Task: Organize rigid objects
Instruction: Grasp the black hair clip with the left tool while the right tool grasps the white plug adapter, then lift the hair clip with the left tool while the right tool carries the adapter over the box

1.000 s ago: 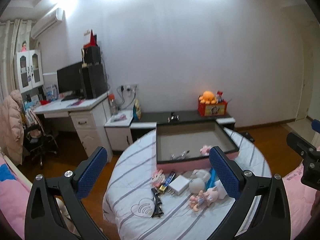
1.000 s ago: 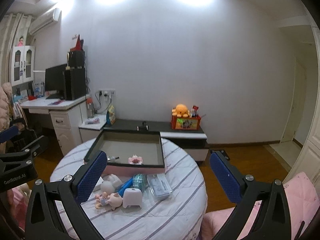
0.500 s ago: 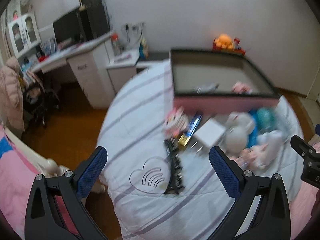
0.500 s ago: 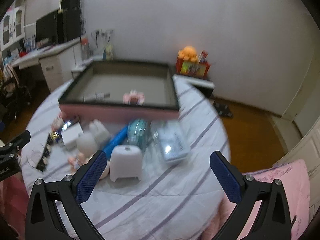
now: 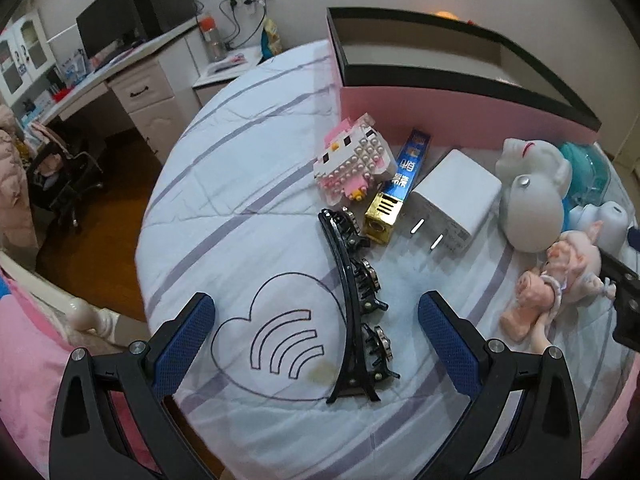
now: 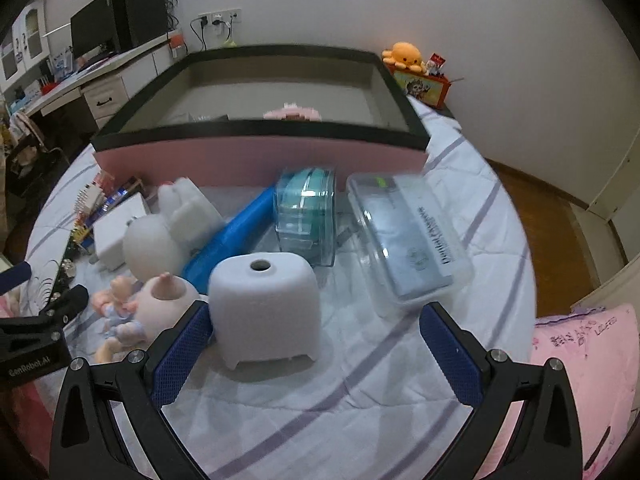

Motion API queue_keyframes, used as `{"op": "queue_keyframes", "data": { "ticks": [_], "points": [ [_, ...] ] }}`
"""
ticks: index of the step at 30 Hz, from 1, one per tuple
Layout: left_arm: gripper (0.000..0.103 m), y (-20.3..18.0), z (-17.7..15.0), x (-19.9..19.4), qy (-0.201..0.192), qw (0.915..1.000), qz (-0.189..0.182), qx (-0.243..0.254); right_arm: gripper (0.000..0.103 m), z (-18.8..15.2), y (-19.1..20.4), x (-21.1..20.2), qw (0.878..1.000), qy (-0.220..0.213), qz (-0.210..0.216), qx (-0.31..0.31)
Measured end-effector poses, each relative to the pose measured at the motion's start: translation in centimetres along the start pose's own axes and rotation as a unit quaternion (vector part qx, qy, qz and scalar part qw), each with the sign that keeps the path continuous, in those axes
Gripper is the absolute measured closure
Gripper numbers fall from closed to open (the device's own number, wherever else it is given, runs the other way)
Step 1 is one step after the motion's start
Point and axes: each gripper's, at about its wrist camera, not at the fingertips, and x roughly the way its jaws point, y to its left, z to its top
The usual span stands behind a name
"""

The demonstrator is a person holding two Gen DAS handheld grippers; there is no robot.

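My left gripper (image 5: 316,316) is open just above a long black hair clip (image 5: 354,300) that lies between its fingers on the striped cloth. Beyond the clip sit a pink-white brick figure (image 5: 352,162), a blue-gold box (image 5: 400,188), a white charger (image 5: 452,204), a white figurine (image 5: 528,196) and a pink doll (image 5: 556,280). My right gripper (image 6: 316,328) is open, its left finger beside a white rounded stool-shaped object (image 6: 266,308). Behind that lie a teal clear case (image 6: 306,214), a blue tube (image 6: 236,232) and a clear plastic box (image 6: 408,240). The pink box with the black rim (image 6: 260,156) holds a pink toy (image 6: 294,114).
The round table's edge (image 5: 152,240) drops to a wooden floor on the left. A desk (image 5: 132,80) with a monitor and a low cabinet stand behind. Pink bedding (image 6: 584,360) lies at the right. The left gripper's body (image 6: 36,340) shows at the right wrist view's left edge.
Both grippers have tilted down and come much closer to the table. The hair clip now lies between the left fingers, the white stool-shaped object near the right ones. Both stay open.
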Motion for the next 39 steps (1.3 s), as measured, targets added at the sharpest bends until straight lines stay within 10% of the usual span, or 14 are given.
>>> {"op": "queue_keyframes", "data": {
  "ticks": [4,7,26,39],
  "points": [
    [0.048,0.4,-0.2,-0.9,-0.012,0.9996,-0.025,-0.01,0.044,0.0,-0.5,1.0,0.998,0.023,0.046,0.02],
    [0.083,0.6,-0.2,-1.4,-0.006,0.9988,-0.046,-0.016,0.045,-0.1,0.7,0.6,1.0,0.017,0.013,-0.008],
    [0.083,-0.2,0.6,-4.5,-0.028,0.9988,-0.041,0.001,0.045,0.2,0.1,-4.3,0.999,-0.039,0.034,-0.007],
    [0.083,-1.1,3.2,-15.5,-0.171,0.9845,-0.036,0.006,0.045,0.7,-1.4,-16.8,0.978,-0.205,0.026,0.005]
  ]
}}
